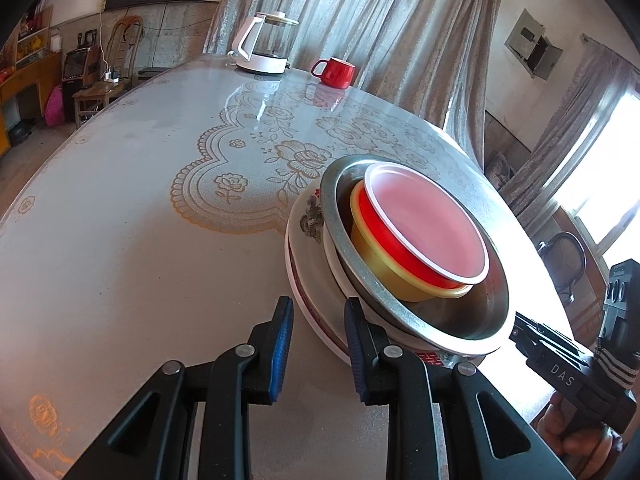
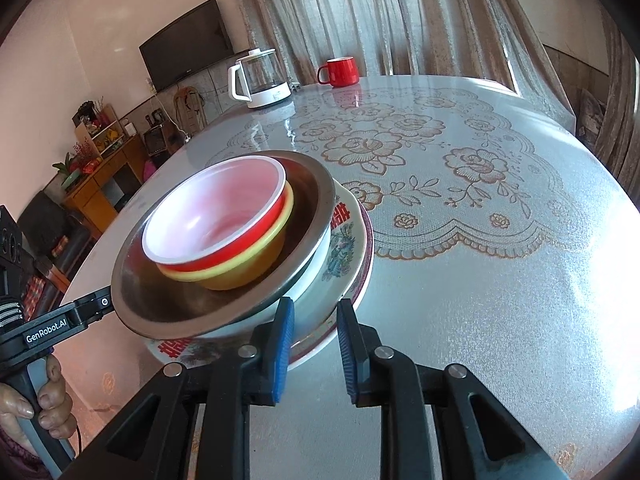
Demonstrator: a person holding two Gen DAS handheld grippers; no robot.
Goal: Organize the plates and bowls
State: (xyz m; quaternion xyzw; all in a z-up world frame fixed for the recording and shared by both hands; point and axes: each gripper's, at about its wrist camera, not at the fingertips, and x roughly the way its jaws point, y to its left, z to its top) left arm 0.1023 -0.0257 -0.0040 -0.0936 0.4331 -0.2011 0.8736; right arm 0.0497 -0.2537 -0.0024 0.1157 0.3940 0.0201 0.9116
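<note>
while both grippers stand open beside it, left gripper (image 1: 318,344) and right gripper (image 2: 314,346), the stack of plates (image 2: 348,240) and nested bowls (image 2: 224,216) rests on the table (image 2: 480,260).

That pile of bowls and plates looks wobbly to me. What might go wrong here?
The red bowl and yellow bowl sit off-centre in the metal bowl, which tilts on the plates; a nudge may slide them. Both the left gripper and right gripper are open at the stack's edge, so nothing is secured.

plates (image 1: 308,280) mostly hidden under bowls (image 1: 424,264)
</note>
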